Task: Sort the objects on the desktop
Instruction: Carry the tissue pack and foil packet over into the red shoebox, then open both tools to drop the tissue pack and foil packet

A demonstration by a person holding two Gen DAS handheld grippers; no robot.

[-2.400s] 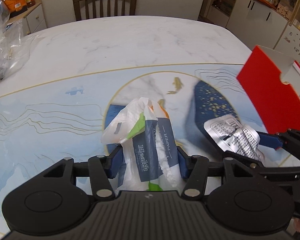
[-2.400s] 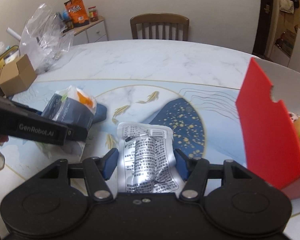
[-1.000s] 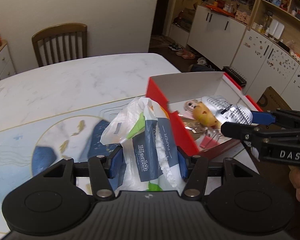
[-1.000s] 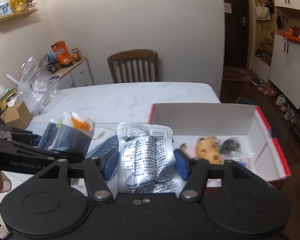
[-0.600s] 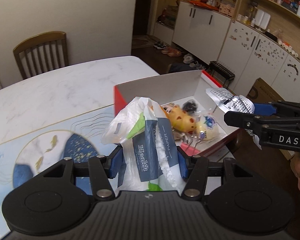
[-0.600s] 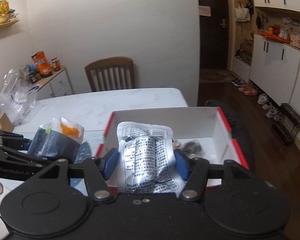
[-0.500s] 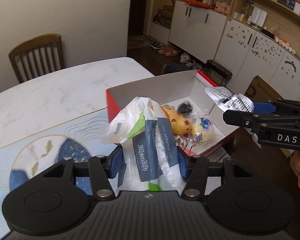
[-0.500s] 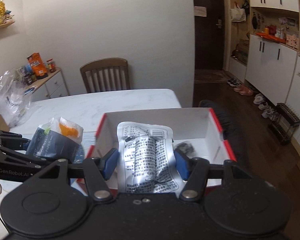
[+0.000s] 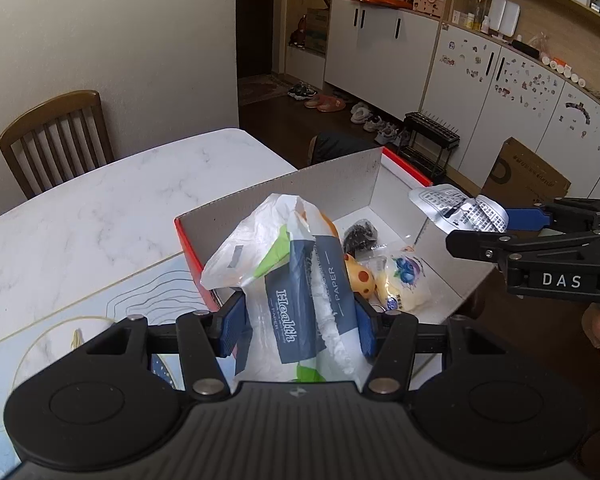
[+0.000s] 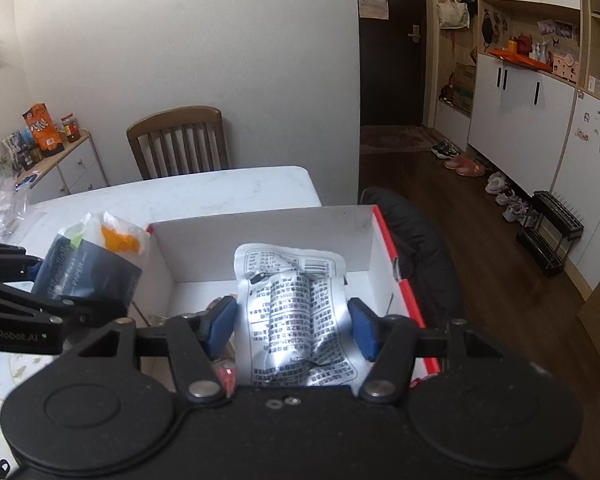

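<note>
Holding a soft pack of paper tissues [image 9: 300,300], the left gripper [image 9: 298,326] pinches it between its blue pads, with the pack standing upright and its long axis pointing up and away from the gripper. Just beyond and below this gripper sits an open red box [image 9: 332,184] with white inner walls, resting on the marble table [image 9: 120,196]. The pack hangs over the near left corner of the box, so the drop spot lies straight ahead and down. Inside the box, ahead and to the right of the pack, lie a yellow spotted toy [image 9: 358,276], a small pale packet with a blue print [image 9: 404,280] and a dark bundle [image 9: 358,234]. Further right, the right gripper [image 10: 292,326] clamps a crumpled silver foil packet [image 10: 296,312] covered in black print, its long axis running forward along the fingers. That packet hangs over the box's right side, with bare box floor directly in front of and beneath it. Both grippers look about equally close to the box.
</note>
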